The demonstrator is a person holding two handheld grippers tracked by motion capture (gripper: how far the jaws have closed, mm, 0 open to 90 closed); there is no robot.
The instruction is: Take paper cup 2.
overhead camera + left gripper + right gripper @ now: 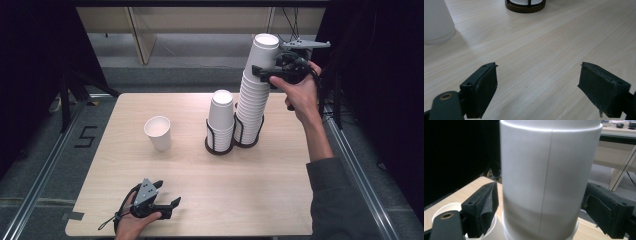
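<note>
So the wooden table (pixel 200 200) takes up most of the high view, running from the bottom edge to about the middle of the frame. Right of centre is the tall stack of paper cups (pixel 251 102), sitting in a dark wire holder (pixel 248 142), and the top cup (pixel 262 52) leans a bit up toward the upper right. Just left of it, touching holders, is a shorter stack (pixel 221 117) in its own holder (pixel 219 146).

Left of centre, a single cup (pixel 158 132) stands upright on the bare wood, well apart from both stacks.

Upper right of the frame, the right gripper (pixel 262 74) is up at that top cup. In the right gripper view the cup (pixel 549 177) sits between the two black pads, left pad against its wall, right pad looking just beside it, so I can't tell if it's really clamped.

Bottom left, the left gripper (pixel 172 204) rests low near the table's front edge; in its own view (pixel 537 85) the pads stand apart with only wood between them.
</note>
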